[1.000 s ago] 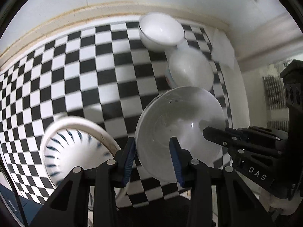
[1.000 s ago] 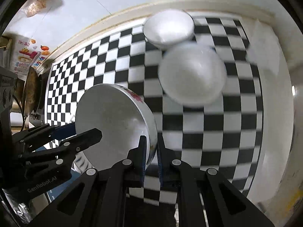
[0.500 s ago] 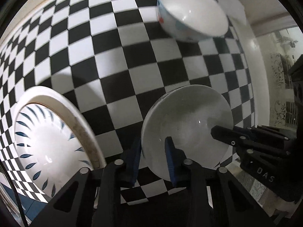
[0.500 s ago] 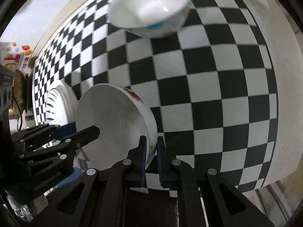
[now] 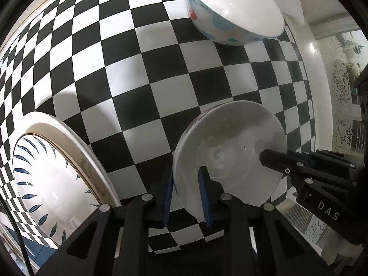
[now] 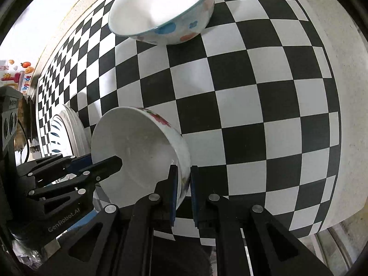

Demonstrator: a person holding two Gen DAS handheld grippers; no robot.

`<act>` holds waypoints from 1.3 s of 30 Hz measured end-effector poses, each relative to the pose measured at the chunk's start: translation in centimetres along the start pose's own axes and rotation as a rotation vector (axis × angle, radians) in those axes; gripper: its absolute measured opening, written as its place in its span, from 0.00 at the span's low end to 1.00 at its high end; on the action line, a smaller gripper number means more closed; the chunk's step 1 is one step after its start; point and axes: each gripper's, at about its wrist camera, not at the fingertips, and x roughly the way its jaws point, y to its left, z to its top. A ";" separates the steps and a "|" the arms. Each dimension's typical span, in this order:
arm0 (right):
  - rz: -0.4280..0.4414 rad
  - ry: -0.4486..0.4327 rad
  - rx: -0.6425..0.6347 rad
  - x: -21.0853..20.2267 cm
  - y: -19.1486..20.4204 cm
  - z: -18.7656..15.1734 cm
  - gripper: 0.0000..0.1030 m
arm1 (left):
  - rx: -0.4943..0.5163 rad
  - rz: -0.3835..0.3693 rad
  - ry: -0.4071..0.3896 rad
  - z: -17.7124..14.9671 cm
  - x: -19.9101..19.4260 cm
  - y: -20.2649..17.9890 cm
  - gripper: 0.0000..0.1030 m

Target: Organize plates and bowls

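Both grippers clamped on one white floral bowl [image 5: 230, 151], tilted low over checkered tabletop [image 5: 161, 73]: left gripper [image 5: 186, 193] pinching near-left rim, right gripper [image 6: 183, 193] pinching opposite rim. Spotted bowl [image 5: 232, 11] farther back on table, well apart. Blue-leaf plate [image 5: 46, 179] just left of held bowl.

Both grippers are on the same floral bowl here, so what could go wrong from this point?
1. The right gripper pinches only the thin rim of the floral bowl, which sits steeply tilted; it may slip or chip.
2. The left gripper straddles the opposite rim; uneven pulls may twist the bowl.
3. The blue-leaf plate lies close beside it, so a swing could knock it.
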 end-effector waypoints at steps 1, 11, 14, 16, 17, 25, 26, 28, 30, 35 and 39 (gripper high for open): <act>0.002 0.000 0.001 0.0 0.0 0.0 0.11 | -0.001 -0.002 0.002 0.0 0.0 0.0 0.19; 0.032 0.003 0.025 -0.9 -0.9 0.4 0.11 | -0.023 -0.011 0.007 0.2 -2.3 1.0 0.20; 0.060 0.004 0.035 -2.2 -1.4 0.6 0.12 | -0.049 -0.015 -0.023 0.5 -5.0 2.0 0.20; 0.037 -0.018 0.029 -3.7 -1.5 0.9 0.14 | -0.062 -0.015 -0.055 1.2 -6.7 2.3 0.23; 0.016 -0.040 0.027 -4.6 -1.5 1.1 0.14 | -0.069 -0.022 -0.075 1.9 -7.5 2.3 0.25; 0.041 -0.216 0.102 -10.1 -3.4 6.8 0.19 | -0.117 -0.089 -0.101 10.1 -7.4 1.8 0.26; 0.049 -0.226 0.114 -10.3 -3.6 7.7 0.19 | -0.114 -0.084 -0.095 11.1 -7.1 1.8 0.26; 0.074 -0.238 0.133 -10.4 -4.0 9.5 0.19 | -0.112 -0.071 -0.080 12.8 -6.2 1.5 0.26; 0.090 -0.234 0.142 -10.1 -4.1 10.9 0.19 | -0.123 -0.068 -0.061 14.2 -5.1 1.5 0.26; 0.099 -0.190 0.140 -7.9 -3.8 13.6 0.19 | -0.133 -0.061 -0.020 16.2 -2.8 1.3 0.26; 0.082 -0.147 0.140 -5.8 -3.8 14.8 0.19 | -0.130 -0.058 -0.018 16.7 -1.9 1.2 0.25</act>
